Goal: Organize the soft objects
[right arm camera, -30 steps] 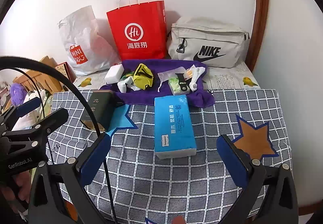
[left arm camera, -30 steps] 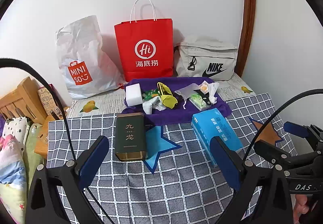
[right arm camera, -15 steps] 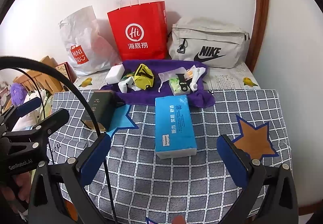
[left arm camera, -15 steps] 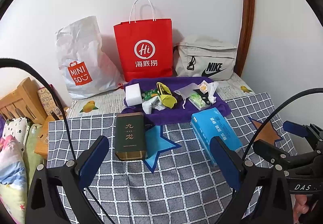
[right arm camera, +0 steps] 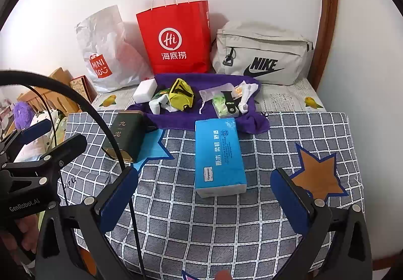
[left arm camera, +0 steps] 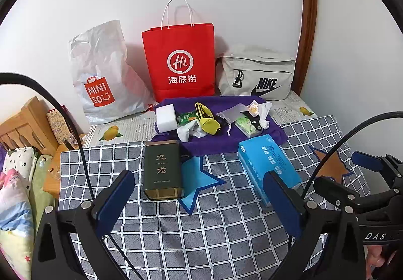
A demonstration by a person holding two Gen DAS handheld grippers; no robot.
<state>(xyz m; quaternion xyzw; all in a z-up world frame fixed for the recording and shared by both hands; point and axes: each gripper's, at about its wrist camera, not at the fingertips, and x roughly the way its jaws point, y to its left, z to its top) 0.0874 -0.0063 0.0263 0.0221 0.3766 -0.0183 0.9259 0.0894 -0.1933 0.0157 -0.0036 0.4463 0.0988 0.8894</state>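
A purple towel (left arm camera: 226, 144) (right arm camera: 181, 118) lies at the back of the checked cloth, holding a white sponge block (left arm camera: 165, 118) (right arm camera: 144, 90), a yellow pouch (left arm camera: 207, 122) (right arm camera: 181, 94), white cloth scraps (left arm camera: 187, 131), a clear drawstring bag (left arm camera: 230, 112) and a green packet (right arm camera: 221, 107). In front lie a blue tissue pack (left arm camera: 268, 166) (right arm camera: 219, 154) and a dark green tin (left arm camera: 162, 169) (right arm camera: 126, 135). My left gripper (left arm camera: 199, 199) hangs open above the near cloth. My right gripper (right arm camera: 204, 196) is open too, just short of the tissue pack.
Against the wall stand a white Miniso bag (left arm camera: 103, 78), a red paper bag (left arm camera: 180, 60) and a grey Nike bag (left arm camera: 257, 73). A wooden bed frame (left arm camera: 22, 123) and bedding lie left. The table's right edge meets the wall and door frame.
Both grippers have barely shifted; the scene sits almost the same in both views. Nothing was grasped or moved.
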